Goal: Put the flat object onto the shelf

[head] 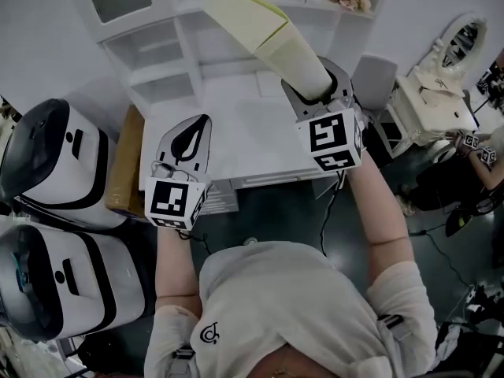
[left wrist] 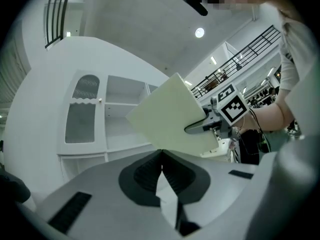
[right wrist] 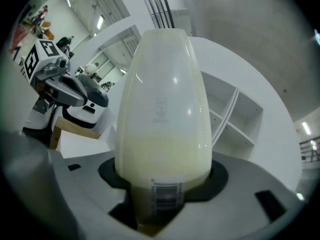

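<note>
Pale-yellow flat object [head: 268, 38], gripped at its lower end by the right claw [head: 318, 93], hangs above the white bench [head: 252, 132], angled toward the shelf [head: 157, 57] at eleven o'clock, not yet placed; left claw [head: 191, 128] closed, empty.

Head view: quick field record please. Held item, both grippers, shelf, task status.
item: pale yellow flat object, tilted, in the air above the desk
right gripper: shut on the flat object's near end
left gripper: shut, nothing between the jaws, over the desk's near edge
shelf: white, open compartments, behind the desk
status: flat object not yet on the shelf
</note>
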A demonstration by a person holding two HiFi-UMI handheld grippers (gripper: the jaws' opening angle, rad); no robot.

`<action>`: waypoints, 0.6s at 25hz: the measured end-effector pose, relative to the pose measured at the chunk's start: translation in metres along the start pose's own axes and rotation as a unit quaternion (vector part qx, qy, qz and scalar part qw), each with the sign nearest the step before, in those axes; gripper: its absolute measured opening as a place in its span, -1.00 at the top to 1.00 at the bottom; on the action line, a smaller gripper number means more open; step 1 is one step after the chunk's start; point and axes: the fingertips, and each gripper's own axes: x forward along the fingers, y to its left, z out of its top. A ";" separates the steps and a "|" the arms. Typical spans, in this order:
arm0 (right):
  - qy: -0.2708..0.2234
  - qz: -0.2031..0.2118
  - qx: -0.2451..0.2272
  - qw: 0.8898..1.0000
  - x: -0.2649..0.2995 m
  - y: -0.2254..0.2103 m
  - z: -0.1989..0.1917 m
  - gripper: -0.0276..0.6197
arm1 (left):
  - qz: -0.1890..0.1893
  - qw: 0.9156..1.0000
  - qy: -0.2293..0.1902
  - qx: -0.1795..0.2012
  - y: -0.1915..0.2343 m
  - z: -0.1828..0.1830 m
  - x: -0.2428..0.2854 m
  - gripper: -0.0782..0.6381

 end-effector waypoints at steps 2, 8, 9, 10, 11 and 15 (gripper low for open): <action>0.008 -0.012 -0.034 0.999 0.018 -0.011 0.006 0.09 | -0.001 1.000 -0.002 0.001 0.010 0.000 0.008 0.75; 0.028 -0.047 -0.154 0.987 0.069 -0.044 0.036 0.09 | -0.008 1.000 0.003 0.005 0.036 -0.014 0.025 0.75; 0.029 -0.050 -0.172 0.983 0.078 -0.048 0.043 0.09 | -0.007 1.000 0.003 0.006 0.042 -0.015 0.027 0.75; 0.030 -0.052 -0.188 0.980 0.087 -0.053 0.050 0.09 | -0.005 1.000 0.002 0.007 0.048 -0.016 0.029 0.75; 0.031 -0.055 -0.203 0.977 0.097 -0.056 0.056 0.09 | -0.003 1.000 0.002 0.008 0.055 -0.016 0.031 0.75; 0.044 -0.057 -0.259 0.963 0.132 -0.063 0.072 0.08 | -0.002 1.000 0.010 0.010 0.078 -0.022 0.035 0.75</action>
